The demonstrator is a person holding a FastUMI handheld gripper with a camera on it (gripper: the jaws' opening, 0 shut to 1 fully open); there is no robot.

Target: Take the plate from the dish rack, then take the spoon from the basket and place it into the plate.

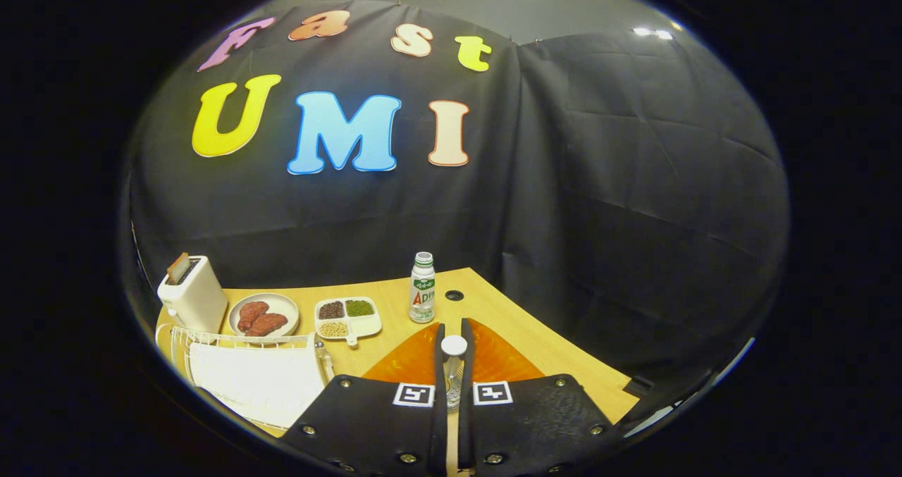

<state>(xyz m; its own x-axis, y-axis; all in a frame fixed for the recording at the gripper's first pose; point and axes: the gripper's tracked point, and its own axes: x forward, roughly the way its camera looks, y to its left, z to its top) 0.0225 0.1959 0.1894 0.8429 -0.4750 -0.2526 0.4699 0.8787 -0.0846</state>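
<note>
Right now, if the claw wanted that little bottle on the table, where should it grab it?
Probably around the middle of its body, coming in level from this side. The bottle stands upright just beyond the claw, straight-sided and apart from the divided dish beside it, so a finger fits each side. The claw is shut on the spoon, so that goes down first.

- Plate [497, 358]: orange, translucent, ribbed; lies flat on the bench under and just ahead of the tongs [453, 327].
- Spoon [454, 346]: white rounded end, clear stem; pinched between both fingers, pointing forward over the plate.
- Rack [211, 337]: white wire, beside the plate, apart from it.
</note>
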